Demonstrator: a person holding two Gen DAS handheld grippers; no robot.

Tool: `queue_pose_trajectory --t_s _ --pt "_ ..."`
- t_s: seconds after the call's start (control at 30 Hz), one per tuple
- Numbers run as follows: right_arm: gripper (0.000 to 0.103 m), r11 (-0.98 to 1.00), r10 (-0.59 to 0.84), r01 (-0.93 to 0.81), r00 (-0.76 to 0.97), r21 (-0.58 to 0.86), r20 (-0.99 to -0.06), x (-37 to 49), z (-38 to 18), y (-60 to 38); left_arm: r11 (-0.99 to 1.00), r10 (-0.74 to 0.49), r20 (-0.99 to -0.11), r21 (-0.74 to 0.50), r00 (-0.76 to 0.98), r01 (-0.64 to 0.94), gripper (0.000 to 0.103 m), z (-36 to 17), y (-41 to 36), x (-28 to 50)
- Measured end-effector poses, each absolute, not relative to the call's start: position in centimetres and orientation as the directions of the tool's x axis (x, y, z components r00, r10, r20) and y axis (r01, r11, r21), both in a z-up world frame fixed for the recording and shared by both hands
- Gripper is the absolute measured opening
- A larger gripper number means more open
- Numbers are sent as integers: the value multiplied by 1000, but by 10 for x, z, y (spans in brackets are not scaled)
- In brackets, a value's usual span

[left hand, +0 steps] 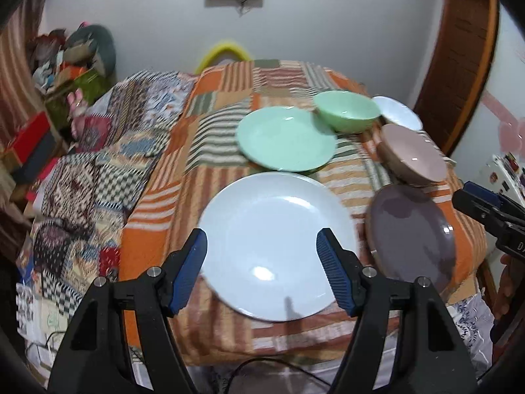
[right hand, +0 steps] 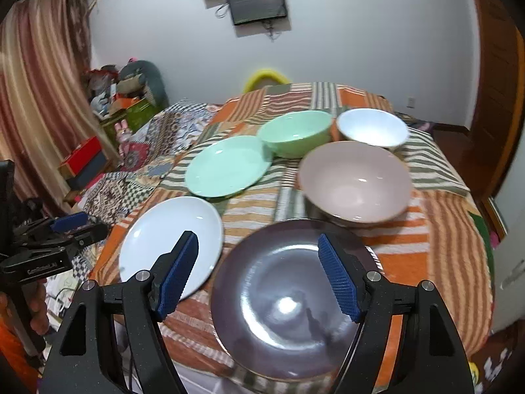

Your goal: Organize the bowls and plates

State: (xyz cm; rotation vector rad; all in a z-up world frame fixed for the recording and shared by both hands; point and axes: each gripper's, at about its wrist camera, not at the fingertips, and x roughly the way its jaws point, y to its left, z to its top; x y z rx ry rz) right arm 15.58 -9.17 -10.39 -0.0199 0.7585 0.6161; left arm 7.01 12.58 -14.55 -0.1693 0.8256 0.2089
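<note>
On the striped orange cloth lie a white plate, a green plate and a dark purple plate. Behind stand a green bowl, a pink bowl and a white bowl. My left gripper is open above the white plate's near side. My right gripper is open above the purple plate. Both are empty.
A patchwork quilt covers the bed to the left. Boxes and clutter pile up at the far left by a curtain. A wooden door stands at the right. Cables hang below the table's front edge.
</note>
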Motion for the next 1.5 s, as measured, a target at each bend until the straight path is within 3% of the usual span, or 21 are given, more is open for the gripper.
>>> queue_pose_trajectory --t_s 0.47,0.6,0.7,0.83,1.0,1.27,1.5 --pt "71 765 540 -605 414 222 -732 179 -149 -25 944 84 -799 -128 595 -304 69 -201 176 69" --pt "58 754 532 -617 373 226 -760 189 -161 -14 938 60 -801 -158 596 -307 55 -208 185 71" --pt "54 749 526 -621 348 229 -776 194 -169 -7 939 45 -805 -168 591 -301 47 -214 189 73" --pt "49 746 514 -626 323 229 -795 201 -176 0 941 30 -811 -175 585 -291 41 -222 189 74" --pt "35 738 501 -633 280 235 -819 209 -186 5 933 8 -819 -200 573 -298 34 -233 193 77" --pt "27 728 473 -654 264 205 -840 214 -190 11 925 -15 -824 -227 566 -306 28 -243 196 81" --pt "27 731 464 -652 257 203 -848 218 -190 13 921 -58 -822 -263 567 -287 23 -245 197 84"
